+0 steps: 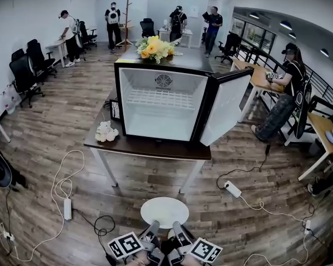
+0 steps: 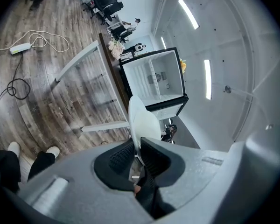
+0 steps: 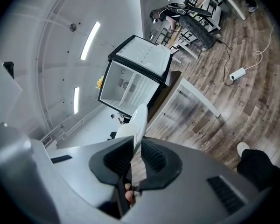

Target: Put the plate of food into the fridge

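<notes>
Office floor, open fridge (image 1: 164, 96) upper centre: plate (image 1: 164, 211) not yet inside.
Left gripper (image 1: 153, 226) and right gripper (image 1: 176, 226) each clamp the plate rim, bottom centre; carrying over and placing remain.

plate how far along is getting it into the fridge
Done: the fridge has its door open. In hand: the left gripper and right gripper both clamp the near rim of the plate, short of the table. Left: carry it forward and set it inside.

Fridge (image 1: 164, 101) on table (image 1: 147, 147), door (image 1: 226, 107) open to the right, flowers (image 1: 154, 47) on top, plate (image 1: 165, 211) in front of table
</notes>
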### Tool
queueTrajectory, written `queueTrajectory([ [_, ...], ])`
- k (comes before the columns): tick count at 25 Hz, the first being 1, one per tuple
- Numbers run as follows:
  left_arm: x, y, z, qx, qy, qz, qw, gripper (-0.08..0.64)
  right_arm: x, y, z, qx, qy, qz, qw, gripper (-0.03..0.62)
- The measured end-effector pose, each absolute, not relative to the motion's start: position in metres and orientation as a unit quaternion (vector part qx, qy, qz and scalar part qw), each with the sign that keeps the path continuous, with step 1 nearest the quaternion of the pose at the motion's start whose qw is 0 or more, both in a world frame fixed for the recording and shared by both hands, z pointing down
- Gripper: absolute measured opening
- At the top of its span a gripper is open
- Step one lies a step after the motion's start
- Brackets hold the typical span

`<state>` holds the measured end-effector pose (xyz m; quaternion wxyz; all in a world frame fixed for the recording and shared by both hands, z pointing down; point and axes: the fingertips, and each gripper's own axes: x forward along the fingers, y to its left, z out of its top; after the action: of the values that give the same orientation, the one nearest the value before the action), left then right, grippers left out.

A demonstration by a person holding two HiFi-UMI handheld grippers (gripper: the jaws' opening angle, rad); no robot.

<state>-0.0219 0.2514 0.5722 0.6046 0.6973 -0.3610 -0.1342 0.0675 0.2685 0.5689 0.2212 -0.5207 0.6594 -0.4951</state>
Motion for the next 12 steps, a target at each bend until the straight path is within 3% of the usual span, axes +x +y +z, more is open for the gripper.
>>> queueTrajectory([
  [12, 0.05, 0.151, 0.567, 0.691, -0.388, -0.158, 0.589, 0.046, 0.14, 0.161, 0.564, -0.491, 0.688, -0.496, 0.198, 0.058],
])
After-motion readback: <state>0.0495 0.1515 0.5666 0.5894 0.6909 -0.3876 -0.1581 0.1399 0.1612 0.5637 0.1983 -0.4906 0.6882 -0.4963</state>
